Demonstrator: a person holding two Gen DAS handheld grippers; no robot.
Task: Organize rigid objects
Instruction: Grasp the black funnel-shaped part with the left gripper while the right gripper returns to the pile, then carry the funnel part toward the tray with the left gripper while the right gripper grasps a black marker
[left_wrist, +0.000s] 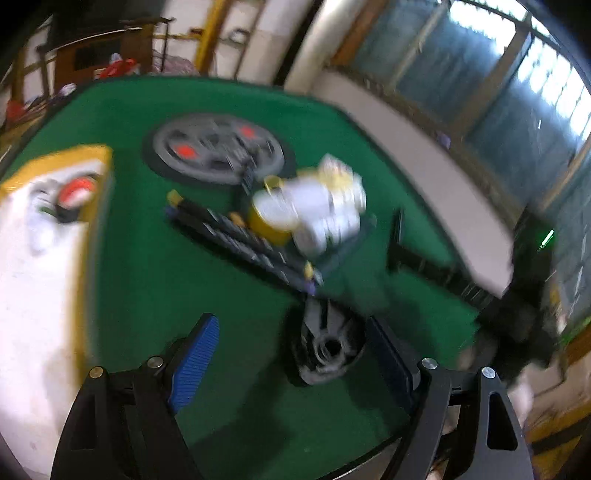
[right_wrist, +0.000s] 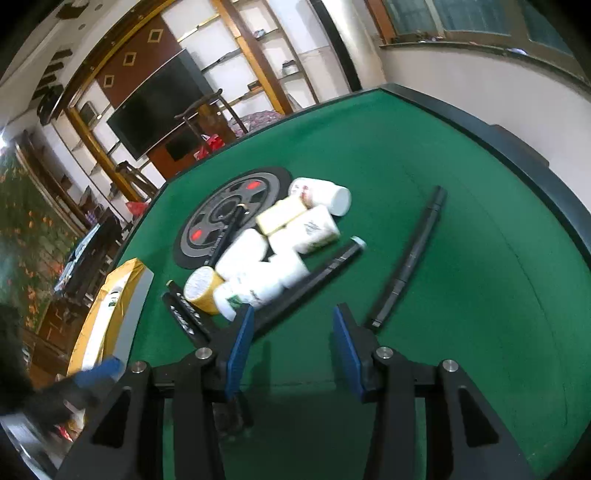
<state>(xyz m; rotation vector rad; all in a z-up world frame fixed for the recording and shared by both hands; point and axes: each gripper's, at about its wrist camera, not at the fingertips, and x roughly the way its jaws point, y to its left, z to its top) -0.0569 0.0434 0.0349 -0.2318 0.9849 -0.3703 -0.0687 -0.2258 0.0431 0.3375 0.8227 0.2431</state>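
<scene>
The green desk (right_wrist: 461, 229) carries everything. At its left edge lies a yellow-rimmed box (right_wrist: 110, 314) with a white inside. Farther back a grey round disc (right_wrist: 225, 218) with red marks lies flat on the felt. Against the disc's near side sits a heap of white bottles (right_wrist: 291, 236) lying on their sides, with a yellow-sided can (right_wrist: 201, 290) at the heap's near left end. Long black bars (right_wrist: 410, 258) lie around the heap, one well apart to its right.

The right hand-held gripper (right_wrist: 291, 343) hangs over bare felt just in front of the heap, its blue pads apart and nothing between them. The left hand-held gripper (left_wrist: 291, 354) stands wide apart; a dark round part (left_wrist: 325, 347), too blurred to identify, lies just beside its right pad, and the heap lies well ahead.
</scene>
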